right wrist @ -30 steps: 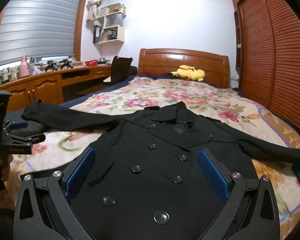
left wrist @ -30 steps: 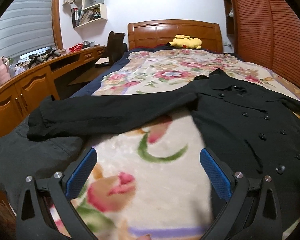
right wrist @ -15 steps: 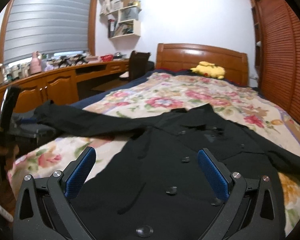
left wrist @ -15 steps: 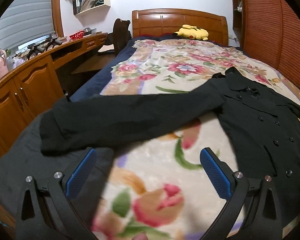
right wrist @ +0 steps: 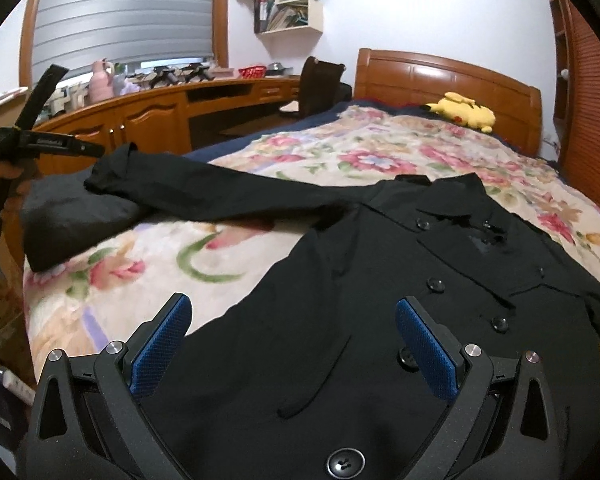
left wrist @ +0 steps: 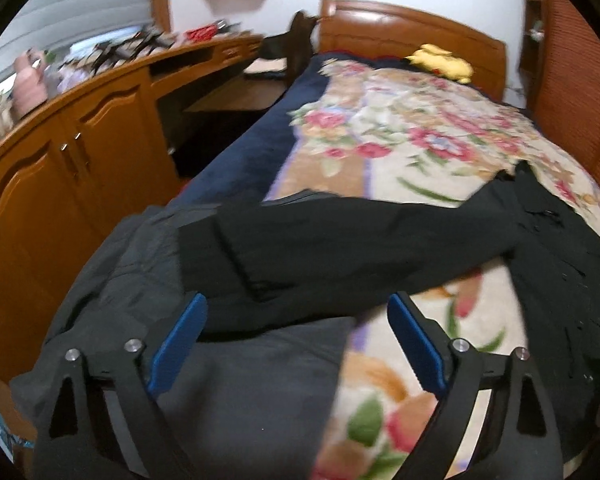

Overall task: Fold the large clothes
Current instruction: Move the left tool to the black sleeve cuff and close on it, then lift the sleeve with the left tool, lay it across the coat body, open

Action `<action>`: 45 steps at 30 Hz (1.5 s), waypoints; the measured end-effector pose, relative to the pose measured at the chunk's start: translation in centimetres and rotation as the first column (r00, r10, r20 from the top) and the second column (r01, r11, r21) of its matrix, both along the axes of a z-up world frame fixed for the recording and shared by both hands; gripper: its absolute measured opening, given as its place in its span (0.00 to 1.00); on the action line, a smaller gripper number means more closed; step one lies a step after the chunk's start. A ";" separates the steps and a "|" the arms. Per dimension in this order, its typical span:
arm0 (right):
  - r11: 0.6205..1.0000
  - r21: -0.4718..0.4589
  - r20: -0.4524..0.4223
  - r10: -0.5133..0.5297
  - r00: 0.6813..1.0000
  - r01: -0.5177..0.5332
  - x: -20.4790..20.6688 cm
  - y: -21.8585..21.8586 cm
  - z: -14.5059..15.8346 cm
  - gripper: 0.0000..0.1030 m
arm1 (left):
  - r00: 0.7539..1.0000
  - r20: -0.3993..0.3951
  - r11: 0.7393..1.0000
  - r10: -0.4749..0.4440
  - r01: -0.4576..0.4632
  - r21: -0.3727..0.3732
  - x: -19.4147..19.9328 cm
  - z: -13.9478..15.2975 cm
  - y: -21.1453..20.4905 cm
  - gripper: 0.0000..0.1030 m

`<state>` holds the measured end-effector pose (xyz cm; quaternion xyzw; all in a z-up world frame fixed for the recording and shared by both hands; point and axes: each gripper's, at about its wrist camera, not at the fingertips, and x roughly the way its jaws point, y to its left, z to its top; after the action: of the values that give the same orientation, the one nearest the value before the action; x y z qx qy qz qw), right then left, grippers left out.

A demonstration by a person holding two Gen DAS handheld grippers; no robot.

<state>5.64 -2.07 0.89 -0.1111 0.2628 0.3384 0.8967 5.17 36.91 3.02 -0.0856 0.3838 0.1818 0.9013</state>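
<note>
Two grippers hang over a black coat (right wrist: pixel 400 280) that lies flat, buttons up, on the floral bed (right wrist: pixel 340 152). Its one sleeve (left wrist: pixel 340 248) stretches out to the bed's edge, the cuff resting on a grey garment (left wrist: pixel 240 380) there. The left gripper (left wrist: pixel 296 344) hovers just short of that cuff, jaws wide but closing, nothing between them yet. The right gripper (right wrist: pixel 288 344) sits above the coat's lower front, jaws wide and empty. The risk as I judge it: the left jaws could close on the grey cloth along with the cuff, or miss the cuff altogether, dragging both and spoiling the fold
</note>
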 end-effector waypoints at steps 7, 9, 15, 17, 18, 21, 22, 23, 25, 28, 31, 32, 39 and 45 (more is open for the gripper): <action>1.000 0.003 -0.007 0.002 1.000 -0.002 0.0 -0.4 0.1 1.00 | 0.992 -0.069 0.994 0.107 -0.109 -0.025 0.9 -2.6 3.6 0.85; 1.000 0.004 -0.008 0.007 1.000 -0.007 -0.1 -0.6 0.1 1.00 | 0.989 -0.082 0.991 0.124 -0.128 -0.040 1.4 -3.1 4.4 0.85; 1.000 0.014 0.005 0.003 1.000 -0.003 -0.5 -1.8 0.6 1.00 | 0.988 -0.112 0.993 0.110 -0.115 -0.037 2.7 -3.8 4.4 0.59; 1.000 0.009 0.011 0.002 1.000 -0.002 -0.6 -2.2 0.8 1.00 | 0.985 -0.135 0.993 0.110 -0.114 -0.024 3.2 -4.1 4.2 0.41; 1.000 0.009 0.011 0.000 1.000 -0.001 -0.6 -2.5 0.8 1.00 | 0.983 -0.143 0.993 0.111 -0.115 -0.018 3.4 -4.2 4.1 0.37; 1.000 0.010 0.012 -0.008 1.000 0.007 -0.8 -3.4 1.0 1.00 | 0.985 -0.147 0.995 0.094 -0.098 -0.021 3.7 -4.4 3.9 0.16; 1.000 0.010 0.013 -0.011 1.000 0.011 -0.8 -3.8 1.1 1.00 | 0.987 -0.141 0.996 0.078 -0.082 -0.024 3.8 -4.3 3.5 0.06; 1.000 0.009 0.015 -0.014 1.000 0.014 -0.8 -4.1 1.1 1.00 | 0.989 -0.132 0.997 0.072 -0.075 -0.015 3.9 -4.2 3.0 0.05; 1.000 0.005 0.022 -0.023 1.000 0.023 -0.8 -4.8 1.2 1.00 | 0.994 -0.099 0.999 0.043 -0.042 0.009 3.8 -3.3 1.6 0.03; 0.999 0.005 0.028 -0.041 0.999 0.041 -0.6 -6.0 1.4 1.00 | 0.999 -0.045 0.999 -0.003 0.005 0.041 4.3 -1.4 -1.2 0.03; 0.998 0.011 0.031 -0.070 0.997 0.069 -0.1 -7.4 1.6 1.00 | 0.998 0.006 0.996 -0.065 0.064 0.061 4.8 0.9 -4.4 0.02; 0.997 0.012 0.032 -0.079 0.996 0.078 0.1 -7.8 1.6 1.00 | 0.996 0.016 0.994 -0.086 0.084 0.069 5.0 1.5 -5.4 0.02; 0.989 0.016 0.033 -0.146 0.989 0.145 1.6 -10.9 1.8 1.00 | 0.954 0.101 0.954 -0.283 0.269 0.132 6.8 6.3 -15.9 0.02; 0.983 0.018 0.029 -0.181 0.983 0.180 2.1 -13.0 2.0 1.00 | 0.887 0.144 0.897 -0.439 0.421 0.137 7.6 8.3 -24.3 0.02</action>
<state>7.78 -15.10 2.85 -0.0849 0.2556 0.2561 0.9284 12.79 12.59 11.33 0.0325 0.3043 -0.0111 0.9520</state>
